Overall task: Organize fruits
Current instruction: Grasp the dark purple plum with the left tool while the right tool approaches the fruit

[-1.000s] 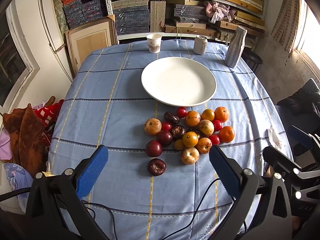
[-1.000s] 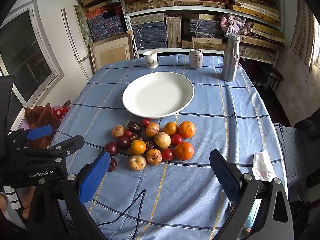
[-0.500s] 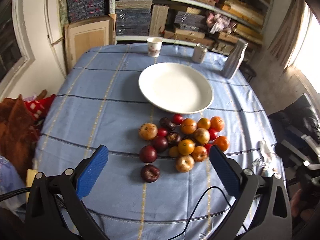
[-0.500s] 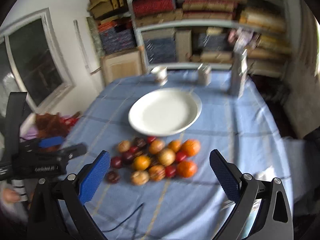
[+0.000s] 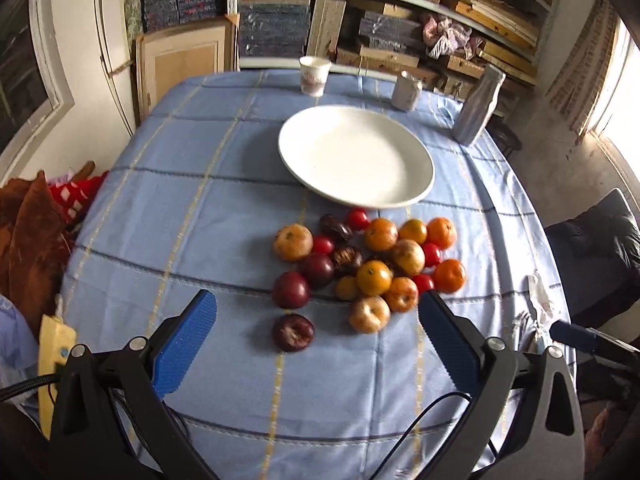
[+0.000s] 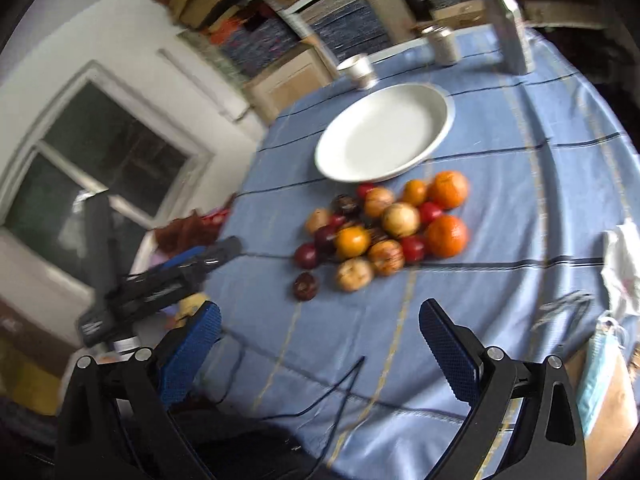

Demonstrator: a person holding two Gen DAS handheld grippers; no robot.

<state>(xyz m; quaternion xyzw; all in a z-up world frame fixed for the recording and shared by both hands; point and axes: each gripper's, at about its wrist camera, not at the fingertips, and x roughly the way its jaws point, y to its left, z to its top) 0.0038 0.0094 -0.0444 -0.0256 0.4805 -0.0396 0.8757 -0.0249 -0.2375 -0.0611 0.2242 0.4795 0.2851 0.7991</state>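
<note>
Left claw [image 5: 316,340] is spread wide with nothing in it, same for the right claw [image 6: 320,344], both hanging over the near edge of the table [image 5: 200,208]. Just ahead of the left claw sits a lone dark plum [image 5: 293,332], a bit apart from the fruit pile [image 5: 372,264] beyond it (oranges, small red ones, brownish ones, all bunched and touching). Past the pile is the white plate [image 5: 356,156], with nothing on it yet. What's changed in the last second: the left claw has dropped in closer to the fruit, and the right claw has swung and tilted, its view now blurred. To me that reads like sorting hasn't started and the plum is probably the first pick.
</note>
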